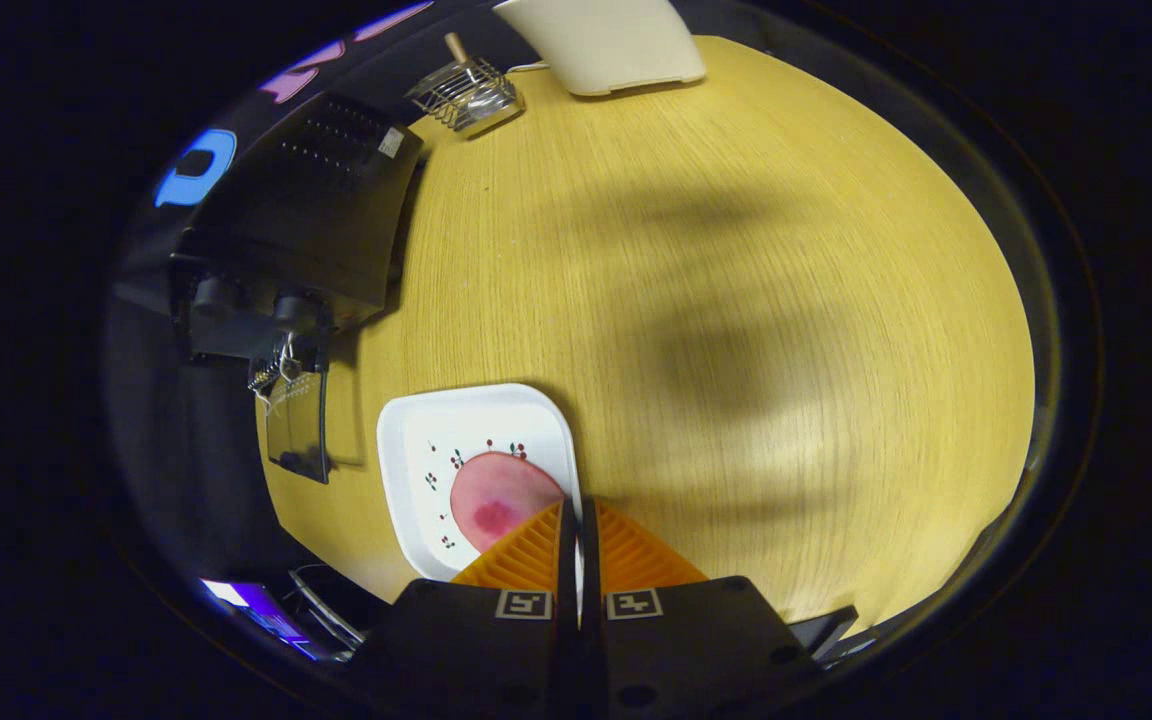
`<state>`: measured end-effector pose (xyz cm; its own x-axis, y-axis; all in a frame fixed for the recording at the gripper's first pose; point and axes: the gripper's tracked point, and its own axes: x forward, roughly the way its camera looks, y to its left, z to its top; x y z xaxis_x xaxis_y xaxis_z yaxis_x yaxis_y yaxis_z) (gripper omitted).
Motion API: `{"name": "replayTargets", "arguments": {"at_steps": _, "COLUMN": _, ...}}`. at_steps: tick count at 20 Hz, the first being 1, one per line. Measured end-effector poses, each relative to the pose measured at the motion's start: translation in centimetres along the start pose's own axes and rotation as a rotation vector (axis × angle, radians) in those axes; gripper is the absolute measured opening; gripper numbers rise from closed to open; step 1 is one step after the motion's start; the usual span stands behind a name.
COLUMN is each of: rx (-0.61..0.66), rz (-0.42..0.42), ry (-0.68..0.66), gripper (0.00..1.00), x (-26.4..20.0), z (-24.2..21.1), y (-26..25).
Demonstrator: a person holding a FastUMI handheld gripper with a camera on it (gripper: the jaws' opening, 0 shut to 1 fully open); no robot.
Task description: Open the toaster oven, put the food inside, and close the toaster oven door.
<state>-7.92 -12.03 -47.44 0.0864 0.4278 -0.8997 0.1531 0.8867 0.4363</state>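
Observation:
I look down on a wooden table (pixel 736 300). A black toaster oven (pixel 306 220) stands at its left edge, and its glass door (pixel 298 430) is swung open and sticks out from the front. A white square plate (pixel 416 450) with small cherry prints lies just beside the door. A round pink slice of food (pixel 496 505) rests on the plate. My gripper (pixel 577 510) hovers over the plate's near right rim, its orange fingers (pixel 526 555) shut together with nothing between them. The left finger covers part of the food.
A small wire rack with a wooden handle (pixel 466 92) sits at the far side of the table, behind the oven. A cream-white flat object (pixel 606 40) lies next to it. Shadows fall across the table's bare middle.

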Motion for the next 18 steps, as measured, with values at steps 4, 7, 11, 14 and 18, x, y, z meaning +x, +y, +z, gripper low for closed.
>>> {"name": "replayTargets", "arguments": {"at_steps": 4, "rx": 0.142, "rz": 0.11, "ry": -0.032, "gripper": 0.05, "x": -1.2, "z": -0.9, "y": 1.2}}
{"name": "replayTargets", "arguments": {"at_steps": 7, "rx": 0.212, "rz": 0.156, "ry": -0.056, "gripper": 0.05, "x": -1.7, "z": -2.1, "y": 2.4}}
{"name": "replayTargets", "arguments": {"at_steps": 11, "rx": 0.257, "rz": 0.203, "ry": -0.076, "gripper": 0.06, "x": -2.5, "z": -4.1, "y": 4.9}}
{"name": "replayTargets", "arguments": {"at_steps": 14, "rx": 0.279, "rz": 0.234, "ry": -0.101, "gripper": 0.06, "x": -3.3, "z": -5.1, "y": 7.6}}
{"name": "replayTargets", "arguments": {"at_steps": 18, "rx": 0.278, "rz": 0.287, "ry": -0.122, "gripper": 0.05, "x": -4.6, "z": -6.5, "y": 13.0}}
